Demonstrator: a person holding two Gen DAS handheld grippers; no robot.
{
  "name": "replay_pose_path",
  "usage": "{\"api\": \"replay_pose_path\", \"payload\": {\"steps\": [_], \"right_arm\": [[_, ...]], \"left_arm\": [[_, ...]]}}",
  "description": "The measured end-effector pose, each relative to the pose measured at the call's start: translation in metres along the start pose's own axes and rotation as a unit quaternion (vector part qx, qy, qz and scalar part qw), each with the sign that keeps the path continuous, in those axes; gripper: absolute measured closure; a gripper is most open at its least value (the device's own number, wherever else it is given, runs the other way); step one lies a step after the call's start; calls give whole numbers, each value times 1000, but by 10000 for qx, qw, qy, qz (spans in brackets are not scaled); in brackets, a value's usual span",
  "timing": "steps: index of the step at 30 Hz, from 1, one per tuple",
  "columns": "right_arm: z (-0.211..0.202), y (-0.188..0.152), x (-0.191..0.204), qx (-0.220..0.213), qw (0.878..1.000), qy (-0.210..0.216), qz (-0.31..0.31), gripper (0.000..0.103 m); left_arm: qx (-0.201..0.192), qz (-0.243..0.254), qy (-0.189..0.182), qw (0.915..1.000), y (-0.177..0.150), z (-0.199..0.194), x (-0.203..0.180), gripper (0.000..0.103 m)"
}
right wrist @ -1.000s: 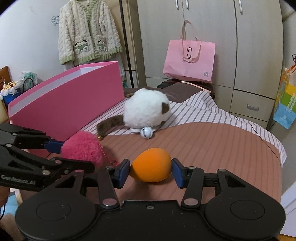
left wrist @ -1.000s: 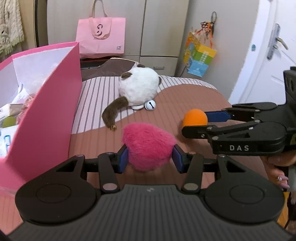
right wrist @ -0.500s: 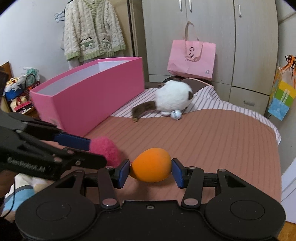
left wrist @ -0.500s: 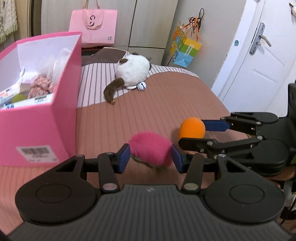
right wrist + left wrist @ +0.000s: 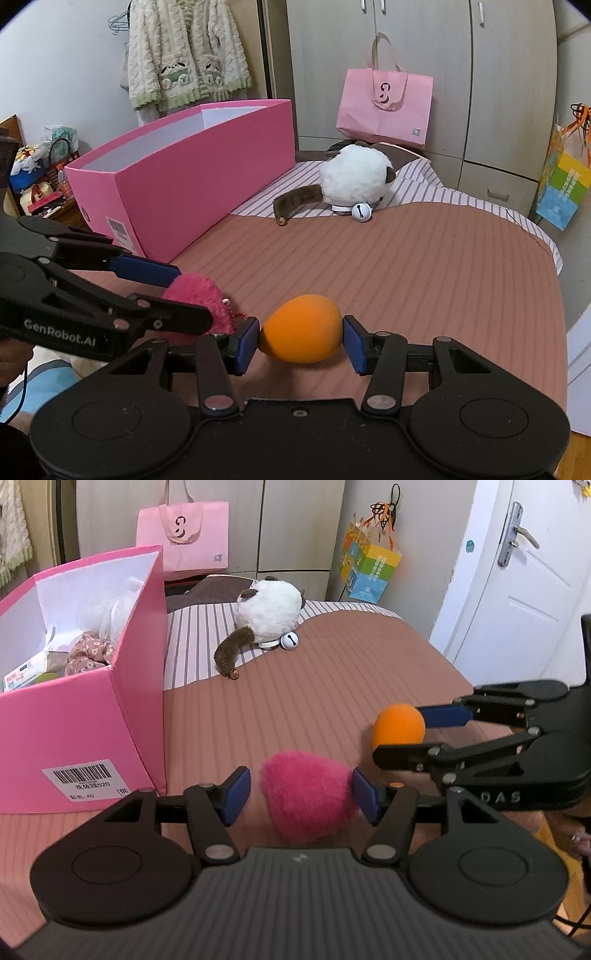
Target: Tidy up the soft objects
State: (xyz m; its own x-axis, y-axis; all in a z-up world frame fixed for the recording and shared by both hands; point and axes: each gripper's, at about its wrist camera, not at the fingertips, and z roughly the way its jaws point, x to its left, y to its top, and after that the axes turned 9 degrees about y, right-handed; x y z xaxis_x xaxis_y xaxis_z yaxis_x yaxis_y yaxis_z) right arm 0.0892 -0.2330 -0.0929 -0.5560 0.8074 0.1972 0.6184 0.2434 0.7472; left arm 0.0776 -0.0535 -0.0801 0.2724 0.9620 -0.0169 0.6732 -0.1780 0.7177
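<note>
Between left claw (image 5: pixel 299 795) pads, pink pompom (image 5: pixel 306 799) now loose, jaws opening

The fluffy ball (image 5: pixel 306 797) is pink, the smooth ball (image 5: pixel 300 328) orange, the box (image 5: pixel 74 716) pink, the bed cover (image 5: pixel 314 701) brown with stripes.

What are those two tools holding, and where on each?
The right tool pinches the orange ball at its sides. The left tool is opening around the pink pompom.

"GenRobot.AI" stands on the left tool (image 5: pixel 207 295). "DAS" stands on the right tool (image 5: pixel 400 738). The pink box's (image 5: pixel 85 723) barcode label (image 5: pixel 83 781) reads "520" and "40".
</note>
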Motion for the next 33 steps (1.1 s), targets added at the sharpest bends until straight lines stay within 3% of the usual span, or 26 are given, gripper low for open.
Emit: {"api": "replay_pose_path", "payload": {"steps": [8, 13, 16, 26, 33], "right_arm": [[-1, -1, 0, 38, 10000, 17, -20, 48], [1, -2, -1, 85, 10000, 26, -6, 48], [2, -3, -2, 106, 9999, -3, -13, 48], [3, -5, 5, 253, 9996, 58, -103, 48], [3, -2, 24, 460, 9979, 345, -306, 48]], "left_arm": [[-31, 171, -77, 9998, -7, 11, -4, 41], [-55, 194, -225, 9995, -8, 13, -5, 55], [-82, 176, -262, 9995, -8, 12, -4, 58], [-125, -69, -288, 9995, -11, 5, 9, 59], [14, -254, -238, 9994, -20, -11, 30, 59]]}}
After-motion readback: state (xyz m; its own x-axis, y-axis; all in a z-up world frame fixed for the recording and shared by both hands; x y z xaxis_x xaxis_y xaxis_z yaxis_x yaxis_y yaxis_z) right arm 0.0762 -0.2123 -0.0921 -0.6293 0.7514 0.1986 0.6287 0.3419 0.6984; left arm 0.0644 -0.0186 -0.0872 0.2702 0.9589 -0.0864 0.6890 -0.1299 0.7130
